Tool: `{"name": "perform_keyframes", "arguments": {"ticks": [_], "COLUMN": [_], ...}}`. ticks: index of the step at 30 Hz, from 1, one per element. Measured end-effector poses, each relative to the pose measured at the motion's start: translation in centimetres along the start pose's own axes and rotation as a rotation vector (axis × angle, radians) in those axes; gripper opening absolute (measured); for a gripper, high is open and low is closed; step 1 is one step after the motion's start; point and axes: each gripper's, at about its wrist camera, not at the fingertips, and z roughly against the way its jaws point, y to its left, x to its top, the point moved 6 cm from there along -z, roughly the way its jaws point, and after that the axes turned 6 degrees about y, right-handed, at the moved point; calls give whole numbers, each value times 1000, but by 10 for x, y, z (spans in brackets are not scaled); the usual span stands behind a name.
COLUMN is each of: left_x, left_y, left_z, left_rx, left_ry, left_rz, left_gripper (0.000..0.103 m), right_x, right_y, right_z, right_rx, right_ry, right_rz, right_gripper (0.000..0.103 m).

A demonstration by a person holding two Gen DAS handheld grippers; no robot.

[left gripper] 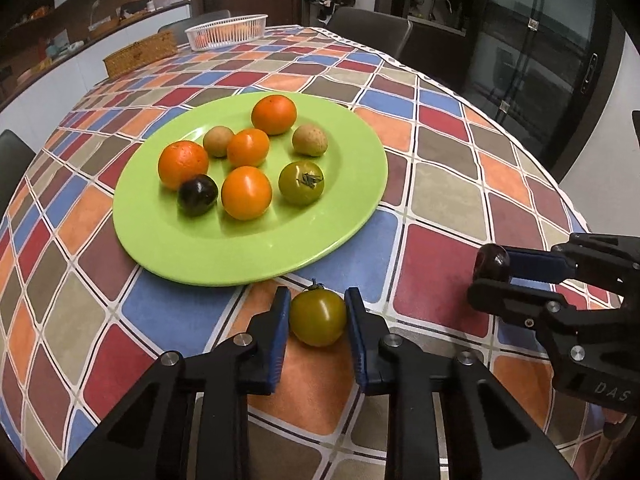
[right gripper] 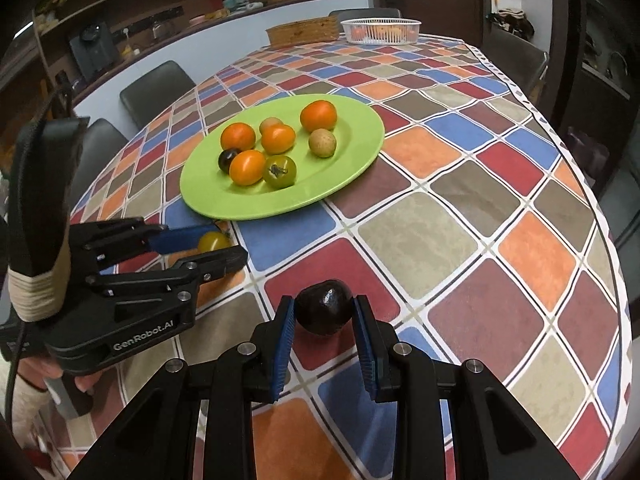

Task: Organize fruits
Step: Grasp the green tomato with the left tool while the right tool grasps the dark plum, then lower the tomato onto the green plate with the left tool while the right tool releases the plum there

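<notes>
A green plate (left gripper: 256, 256) (right gripper: 344, 176) on the checked tablecloth holds several fruits: orange ones, two tan ones, a dark one and a green tomato (left gripper: 301, 182). My left gripper (left gripper: 318, 314) is shut on a yellow-green tomato (left gripper: 318, 317) just in front of the plate's near rim; it also shows in the right wrist view (right gripper: 213, 241). My right gripper (right gripper: 324, 314) is shut on a dark plum (right gripper: 324, 306), to the right of the left gripper; the plum also shows in the left wrist view (left gripper: 491, 262). Both fruits are at or just above the cloth.
A white plastic basket (left gripper: 227, 31) (right gripper: 380, 30) and a wicker box (left gripper: 140, 53) (right gripper: 302, 31) stand at the table's far end. Dark chairs (right gripper: 156, 88) surround the table. The table edge curves close on the right (right gripper: 592, 184).
</notes>
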Motion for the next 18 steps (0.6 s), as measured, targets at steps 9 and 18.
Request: {"name": "perform_keyframes", "arguments": {"ticks": [9, 18], "left_x": [-2, 13], "left_y": [1, 4], "left_z": [18, 60], "left_rx": [-41, -50], "left_ry": [-25, -124], "left_rz": [29, 22], "left_gripper": [27, 27], "right_x": [5, 23], "right_y": [5, 15], "right_z": [8, 32], "right_rx": [12, 25], "right_ry": [-23, -89], "right_rz": [6, 27], "right_gripper": [30, 30]}}
